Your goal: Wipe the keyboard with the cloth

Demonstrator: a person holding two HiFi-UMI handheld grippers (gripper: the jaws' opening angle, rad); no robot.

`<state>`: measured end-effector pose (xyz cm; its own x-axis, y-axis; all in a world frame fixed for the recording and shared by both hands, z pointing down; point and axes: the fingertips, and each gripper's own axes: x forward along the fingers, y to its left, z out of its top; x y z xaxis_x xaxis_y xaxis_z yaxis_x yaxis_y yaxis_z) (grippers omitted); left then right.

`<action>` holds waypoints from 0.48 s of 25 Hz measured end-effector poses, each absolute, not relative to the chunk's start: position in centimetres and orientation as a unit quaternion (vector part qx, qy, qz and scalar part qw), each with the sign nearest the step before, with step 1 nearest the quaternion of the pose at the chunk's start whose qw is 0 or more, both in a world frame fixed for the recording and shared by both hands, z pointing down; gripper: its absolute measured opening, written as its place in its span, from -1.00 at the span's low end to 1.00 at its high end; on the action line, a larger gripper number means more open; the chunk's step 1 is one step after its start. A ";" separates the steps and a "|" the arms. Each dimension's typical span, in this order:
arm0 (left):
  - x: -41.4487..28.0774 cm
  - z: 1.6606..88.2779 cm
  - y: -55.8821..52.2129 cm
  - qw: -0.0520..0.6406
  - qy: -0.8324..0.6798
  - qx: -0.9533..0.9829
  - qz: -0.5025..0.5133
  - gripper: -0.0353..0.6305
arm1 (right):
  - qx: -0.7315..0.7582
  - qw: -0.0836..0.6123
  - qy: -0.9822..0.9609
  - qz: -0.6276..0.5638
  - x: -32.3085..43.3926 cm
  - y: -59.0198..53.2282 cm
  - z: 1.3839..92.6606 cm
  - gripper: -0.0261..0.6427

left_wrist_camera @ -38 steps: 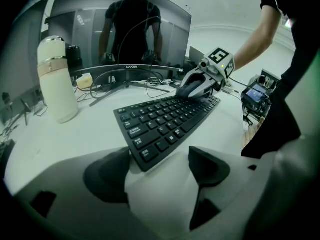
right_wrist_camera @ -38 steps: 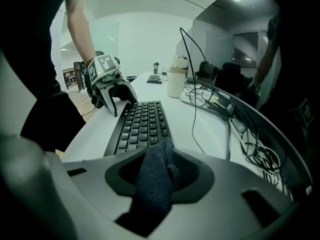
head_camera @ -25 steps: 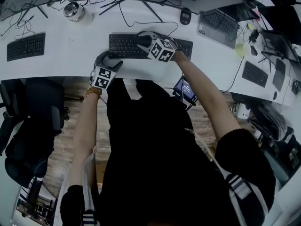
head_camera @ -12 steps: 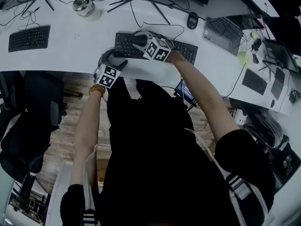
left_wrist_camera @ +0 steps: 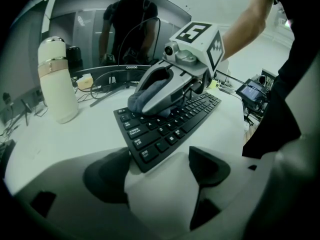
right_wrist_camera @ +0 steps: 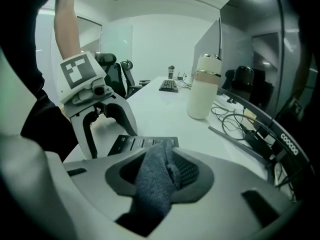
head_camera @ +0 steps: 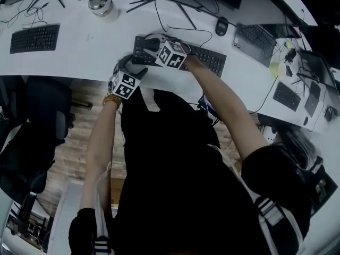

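Broad white desk beneath everything; on it, straight ahead of the person, the black keyboard, long axis running side to side and tilted a little in the head view.

Over its left end, the right gripper, slanting down onto the keys; from there, nearly the whole length of the keyboard stretching off to the right; so, judging from position alone, probably a stroke along that axis to come.

At the near left corner, the left gripper, the nearer of the two to that corner and set low over the desk; jaws well apart with the keyboard's corner between them; one pad just beside its edge, the other clear of it; nothing clamped; seemingly placed to stop the keyboard sliding.

Right jaws partly closed and pinching the grey cloth; folds bunched between the pads and spilling past the tips onto the keys at the left end.
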<state>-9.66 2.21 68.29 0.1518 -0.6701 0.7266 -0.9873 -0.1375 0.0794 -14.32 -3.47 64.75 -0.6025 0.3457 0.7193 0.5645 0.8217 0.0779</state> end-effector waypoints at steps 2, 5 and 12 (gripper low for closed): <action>-9.6 68.3 2.2 0.288 -0.589 0.703 0.275 0.20 | -0.257 0.364 -0.882 -0.151 -15.0 -3.0 64.8 -0.57; -9.8 68.3 2.4 0.289 -0.590 0.703 0.274 0.20 | -0.258 0.365 -0.881 -0.155 -16.3 -2.0 64.8 -0.57; -9.9 68.6 2.5 0.292 -0.588 0.703 0.275 0.20 | -0.256 0.376 -0.880 -0.133 -17.6 -1.4 64.5 -0.56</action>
<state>-9.95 2.54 68.57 0.1585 -0.6654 0.7295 -0.9864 -0.1387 0.0878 -17.64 -1.37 64.50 -0.5851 0.3515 0.7308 0.5512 0.8334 0.0404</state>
